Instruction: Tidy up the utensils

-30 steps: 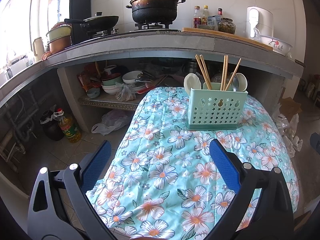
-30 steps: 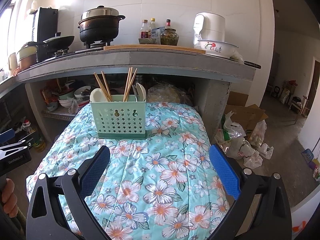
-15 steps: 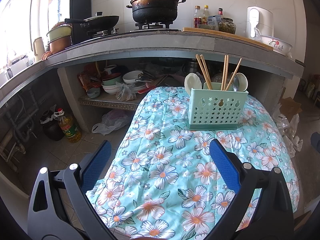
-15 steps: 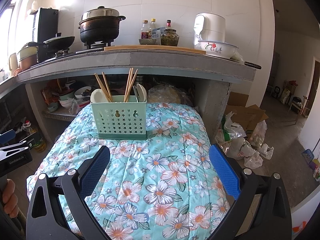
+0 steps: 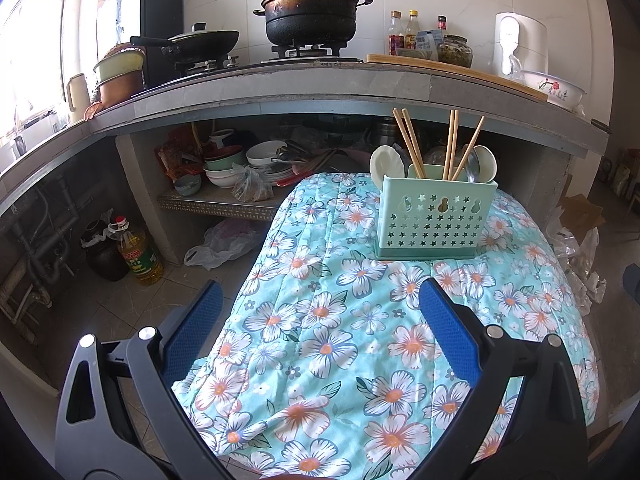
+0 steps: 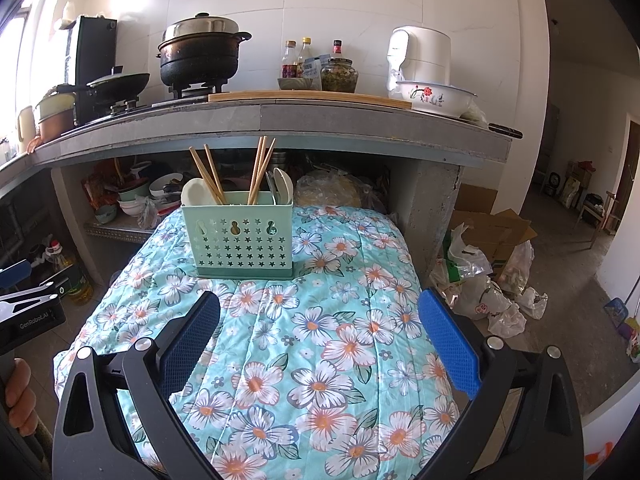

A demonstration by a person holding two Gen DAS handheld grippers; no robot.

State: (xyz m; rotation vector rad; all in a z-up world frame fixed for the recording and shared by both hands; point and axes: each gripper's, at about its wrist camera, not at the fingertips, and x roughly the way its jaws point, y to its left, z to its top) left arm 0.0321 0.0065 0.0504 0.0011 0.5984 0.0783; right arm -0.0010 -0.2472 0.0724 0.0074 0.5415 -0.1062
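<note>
left gripper (image 5: pixel 320 304) spread wide, empty, low over floral cloth (image 5: pixel 320 344) | right gripper (image 6: pixel 320 316) spread, empty, likewise | mint utensil holder (image 6: pixel 243 236) upright at cloth's far end, chopsticks (image 6: pixel 208 176) and spoons inside

A kitchen with white tiled walls (image 6: pixel 360 20) and a long grey concrete counter (image 6: pixel 340 120) carrying a black lidded stockpot (image 6: pixel 200 56) on a gas burner. Daylight floods in from a window (image 5: pixel 36 48) at left. Bowls crowd the open shelf (image 5: pixel 216 200) below; a yellow oil bottle (image 5: pixel 138 254) stands on the grey tiled floor (image 5: pixel 100 312).
</note>
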